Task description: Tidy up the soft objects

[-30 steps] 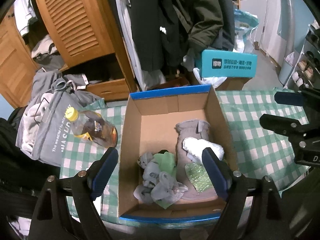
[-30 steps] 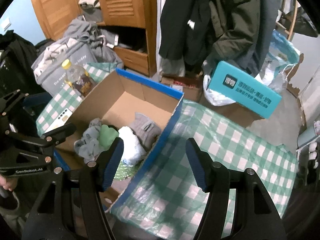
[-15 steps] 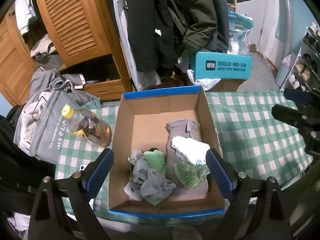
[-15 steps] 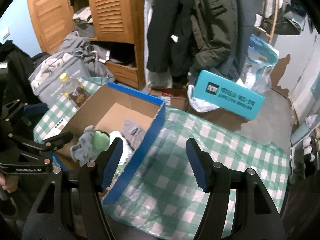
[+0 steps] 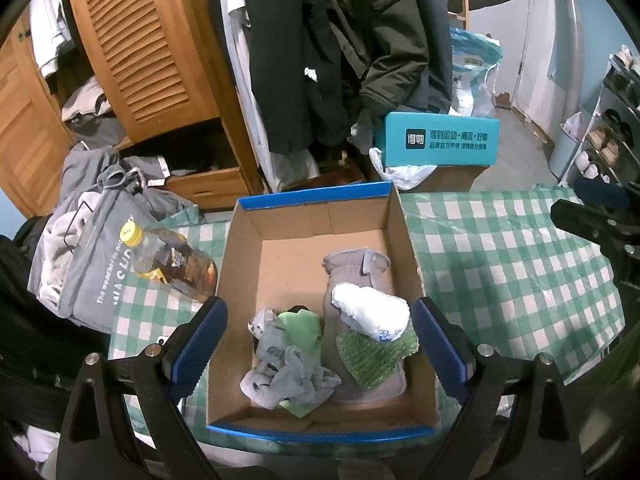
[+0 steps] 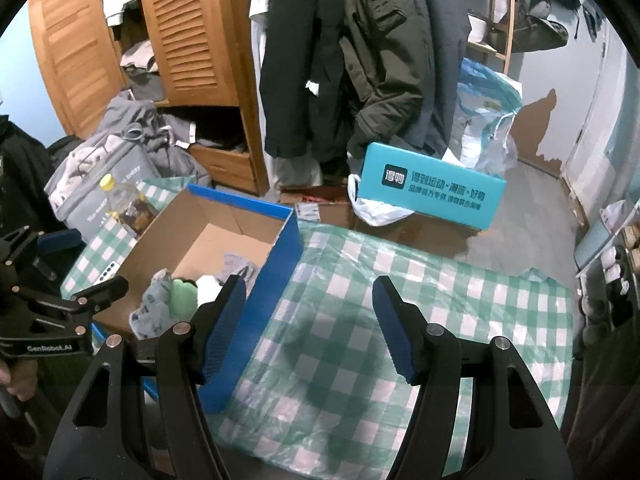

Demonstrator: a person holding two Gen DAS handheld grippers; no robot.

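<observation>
The left gripper [image 5: 318,344] hangs above the near end of the cardboard box [image 5: 240,264], its blue pads spread wide and holding nothing; the box contents show between them, well below. The right gripper [image 6: 308,328] is spread about halfway, also empty, above the bare green-checked tablecloth [image 6: 440,300] to the right of the box — its left pad overlaps the box's blue outer wall in the view.

Box contents, all at the near half:
- a grey glove [image 5: 356,272] lying lengthwise along the right side, cuff toward the far wall;
- a white crumpled bundle [image 5: 372,312] resting on the glove;
- a green bubble-textured piece [image 5: 372,356] just in front of the bundle, also on the glove;
- a heap of grey socks [image 5: 288,376] at the left, touching a light green cloth [image 5: 304,328].

The far half of the box floor is bare cardboard.

Outside the box, a yellow-capped bottle [image 5: 172,264] lies on its side on the tablecloth, just beside the left wall. A grey bag [image 5: 92,276] of clothes stands further left. Behind the table — a teal carton [image 5: 440,140], hanging coats [image 5: 340,52] and a louvred wooden wardrobe [image 5: 140,40].
</observation>
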